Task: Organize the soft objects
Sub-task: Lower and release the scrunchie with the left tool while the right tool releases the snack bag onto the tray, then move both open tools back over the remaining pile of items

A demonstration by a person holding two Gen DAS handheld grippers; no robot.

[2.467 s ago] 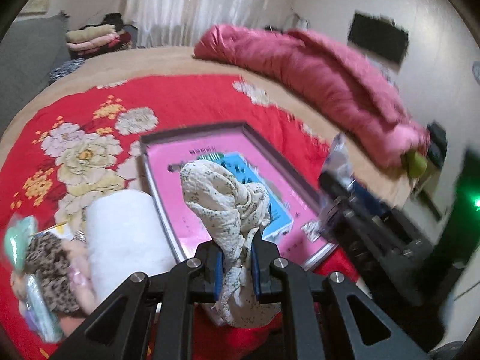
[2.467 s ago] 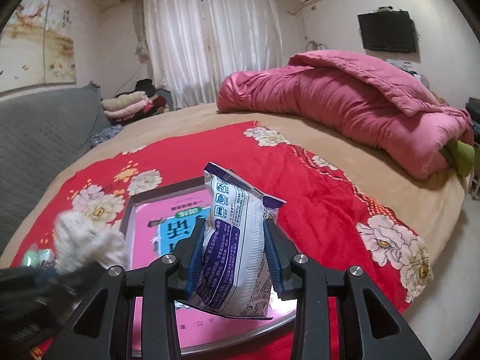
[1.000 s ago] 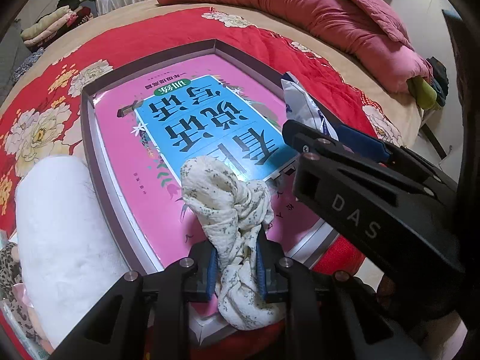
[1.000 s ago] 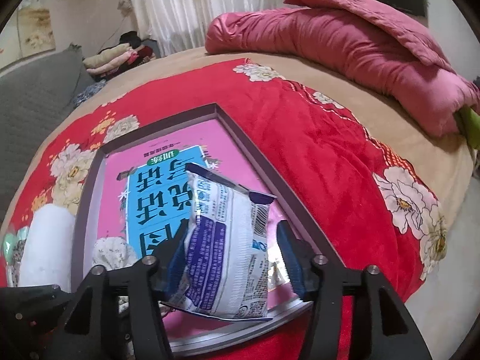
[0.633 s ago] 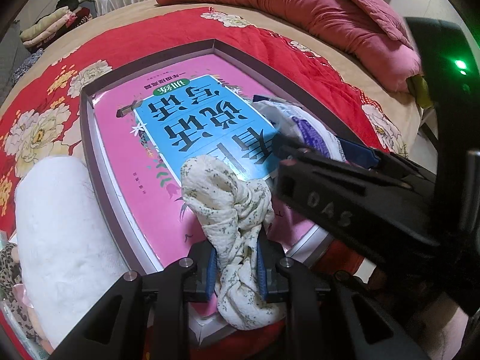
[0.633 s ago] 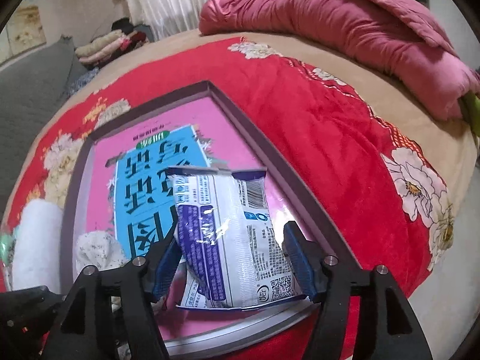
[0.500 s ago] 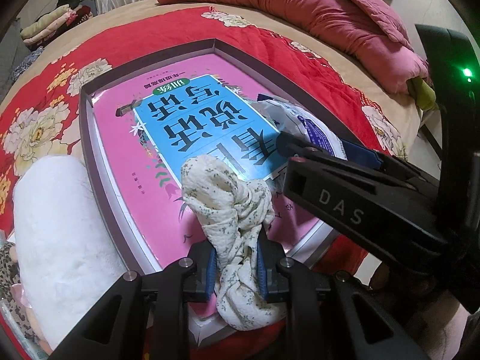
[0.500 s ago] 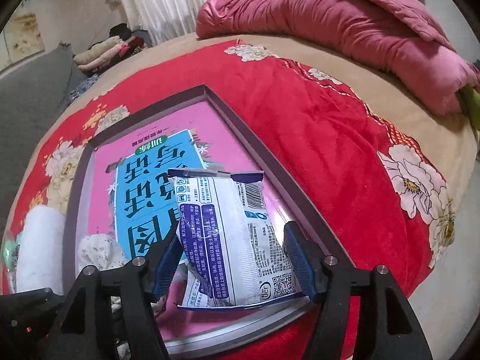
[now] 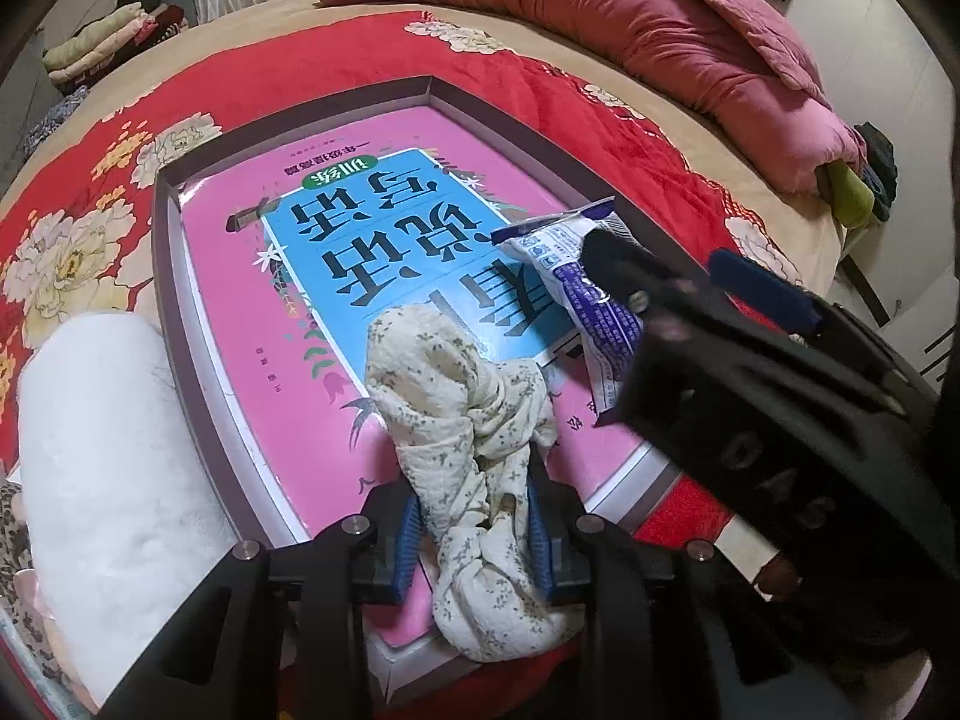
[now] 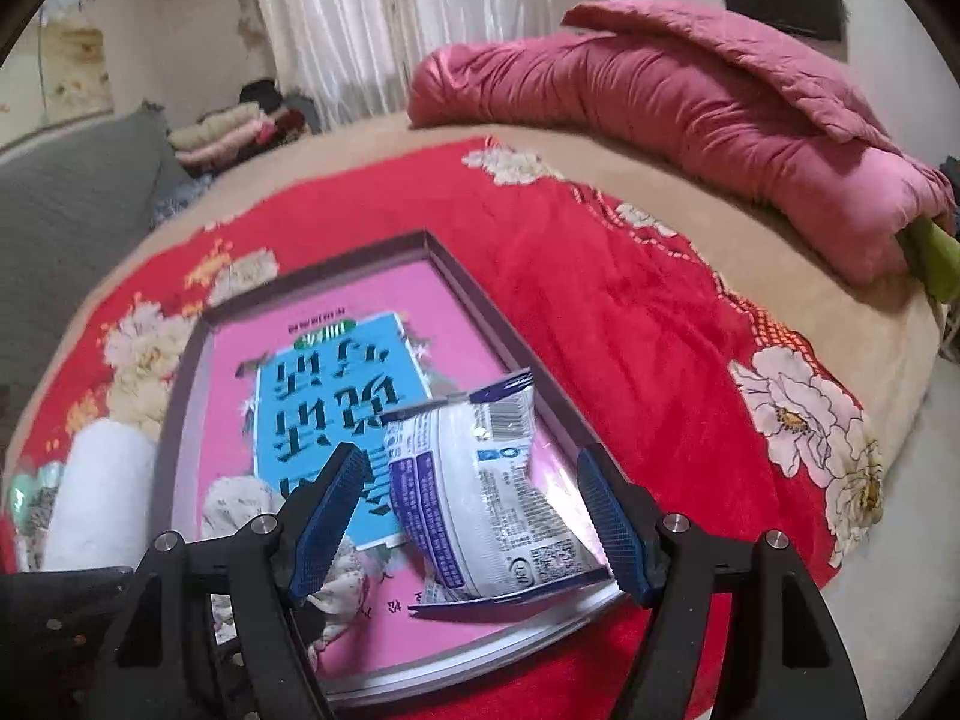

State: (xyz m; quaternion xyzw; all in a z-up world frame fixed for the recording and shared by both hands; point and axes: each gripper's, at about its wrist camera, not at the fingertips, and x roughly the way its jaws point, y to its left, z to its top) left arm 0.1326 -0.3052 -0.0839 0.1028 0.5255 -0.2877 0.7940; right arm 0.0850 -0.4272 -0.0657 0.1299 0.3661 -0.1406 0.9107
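Looking down our left gripper [image 9: 474,531], we see its blue pads just parted from a knotted cream cloth [image 9: 465,420] with a small print; the jaws have just been opening, the cloth lies loosely between them and rests on the near edge of the tray [image 9: 165,252]; our right gripper [image 10: 474,519] has its jaws spread wide, having just been opening too, and the white and purple packet [image 10: 480,492] lies free between the blue pads, touching neither, flat on the tray's near right corner; the tray is shallow with a dark rim, and its floor is covered by a pink sheet [image 9: 240,300] with a blue panel of large printed characters; cloth and packet lie side by side, close together; just left of the tray a white fluffy roll [image 9: 102,450] rests on the red flowered blanket [image 10: 630,312]; beyond that the bed carries a rumpled pink quilt [image 10: 690,96] on the far right, and folded clothes [image 10: 234,132] are stacked by the curtain.
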